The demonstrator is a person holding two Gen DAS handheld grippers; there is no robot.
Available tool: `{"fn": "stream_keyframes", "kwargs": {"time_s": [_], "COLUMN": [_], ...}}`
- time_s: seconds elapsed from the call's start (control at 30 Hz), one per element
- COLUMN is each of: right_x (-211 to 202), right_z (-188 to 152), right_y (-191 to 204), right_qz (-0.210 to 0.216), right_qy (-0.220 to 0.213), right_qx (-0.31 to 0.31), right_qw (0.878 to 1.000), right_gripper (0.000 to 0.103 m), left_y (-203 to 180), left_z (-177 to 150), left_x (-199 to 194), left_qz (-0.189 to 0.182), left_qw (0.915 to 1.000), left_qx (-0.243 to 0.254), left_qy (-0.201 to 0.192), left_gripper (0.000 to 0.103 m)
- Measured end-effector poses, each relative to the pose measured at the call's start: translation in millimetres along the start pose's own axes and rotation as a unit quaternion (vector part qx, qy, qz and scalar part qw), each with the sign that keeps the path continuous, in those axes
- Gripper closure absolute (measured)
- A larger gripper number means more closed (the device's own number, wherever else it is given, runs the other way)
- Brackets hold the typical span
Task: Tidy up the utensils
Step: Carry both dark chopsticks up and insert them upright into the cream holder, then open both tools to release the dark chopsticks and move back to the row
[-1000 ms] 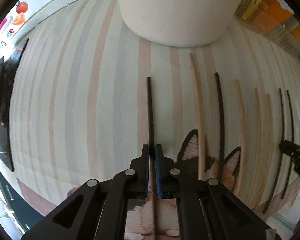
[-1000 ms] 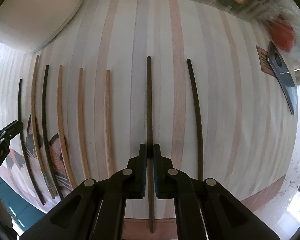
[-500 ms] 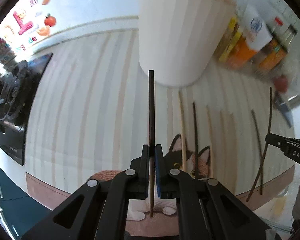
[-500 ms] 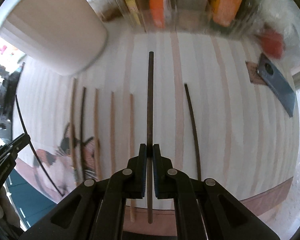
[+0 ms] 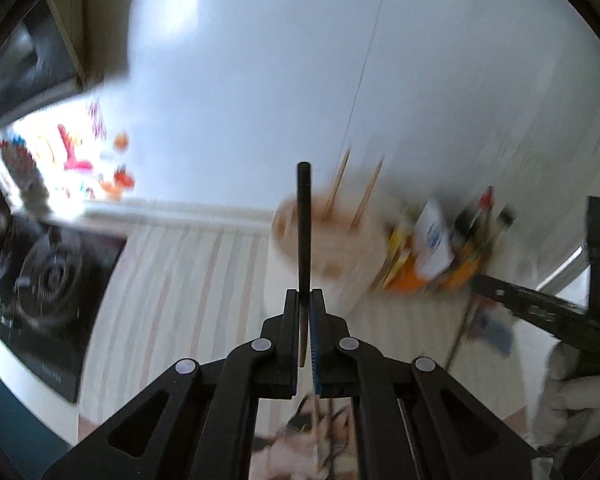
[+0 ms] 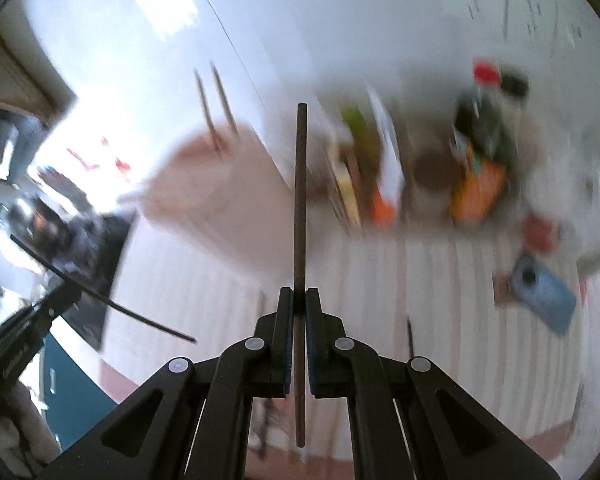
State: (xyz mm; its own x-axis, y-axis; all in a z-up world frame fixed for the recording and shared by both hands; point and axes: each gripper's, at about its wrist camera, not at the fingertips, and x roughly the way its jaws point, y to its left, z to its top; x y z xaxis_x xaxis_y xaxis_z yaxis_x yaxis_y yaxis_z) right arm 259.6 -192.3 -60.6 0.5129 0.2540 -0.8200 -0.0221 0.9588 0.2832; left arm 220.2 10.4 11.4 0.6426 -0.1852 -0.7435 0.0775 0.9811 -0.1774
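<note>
left gripper point(image 5: 305, 304) clenched on dark chopstick point(image 5: 303, 232); right gripper point(image 6: 300, 304) grasps another dark chopstick point(image 6: 300, 208). holder cup point(image 6: 216, 184) at 11 o'clock holds two sticks; more lie blurred on striped mat point(image 6: 440, 300).

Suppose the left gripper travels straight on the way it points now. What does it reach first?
Probably the pale holder cup: the left gripper, shut on a dark chopstick, aims at its left part. Blur leaves depth unclear.
</note>
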Motion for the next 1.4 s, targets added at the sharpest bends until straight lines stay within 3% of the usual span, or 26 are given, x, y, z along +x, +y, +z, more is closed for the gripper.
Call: {"fn": "stream_keyframes", "kwargs": {"time_s": [0.23,0.33,0.57,0.83,1.03,1.17,1.2,1.23,1.27,1.3,1.4], "right_x": [-27,-23,11,57,79,85,83,78,70,61,32], "right_z": [93,122,164,168,162,158,156,155,153,149,138], "right_y": [31,43,71,80,79,76,73,71,67,61,48], "right_qz": [0.016,0.016,0.015,0.006,-0.002,0.013,0.019,0.023,0.027,0.029,0.012], "right_qy": [-0.104,-0.130,-0.155,-0.169,-0.142,-0.099,-0.098,-0.098,-0.100,-0.105,-0.123], "right_qx": [0.013,0.017,0.007,-0.009,-0.025,-0.033,-0.033,-0.031,-0.025,-0.022,-0.015], "right_qw": [0.994,0.991,0.988,0.986,0.990,0.994,0.994,0.994,0.994,0.994,0.992], "right_gripper": [0.097,0.097,0.097,0.097,0.097,0.095,0.092,0.082,0.069,0.066,0.061], "left_y": [-1,5,10,18,23,20,18,17,17,19,21], "left_z": [90,116,140,135,127,128,128,128,127,125,114], "left_x": [-9,1,38,86,100,83,73,66,59,49,28], "left_qz": [-0.015,-0.020,-0.010,-0.011,-0.023,-0.025,-0.013,-0.008,-0.002,0.005,0.026], "left_qw": [0.9980,0.9979,0.9991,0.9999,0.9989,0.9989,0.9995,0.9998,0.9999,0.9998,0.9985], "left_qx": [-0.003,-0.012,0.000,0.000,-0.007,-0.016,-0.012,-0.012,-0.011,-0.015,-0.020], "left_qy": [-0.061,-0.061,-0.041,0.005,0.041,0.036,0.024,0.014,0.003,-0.011,-0.044], "left_gripper": [0.101,0.101,0.101,0.101,0.100,0.094,0.087,0.079,0.050,0.027,0.017]}}
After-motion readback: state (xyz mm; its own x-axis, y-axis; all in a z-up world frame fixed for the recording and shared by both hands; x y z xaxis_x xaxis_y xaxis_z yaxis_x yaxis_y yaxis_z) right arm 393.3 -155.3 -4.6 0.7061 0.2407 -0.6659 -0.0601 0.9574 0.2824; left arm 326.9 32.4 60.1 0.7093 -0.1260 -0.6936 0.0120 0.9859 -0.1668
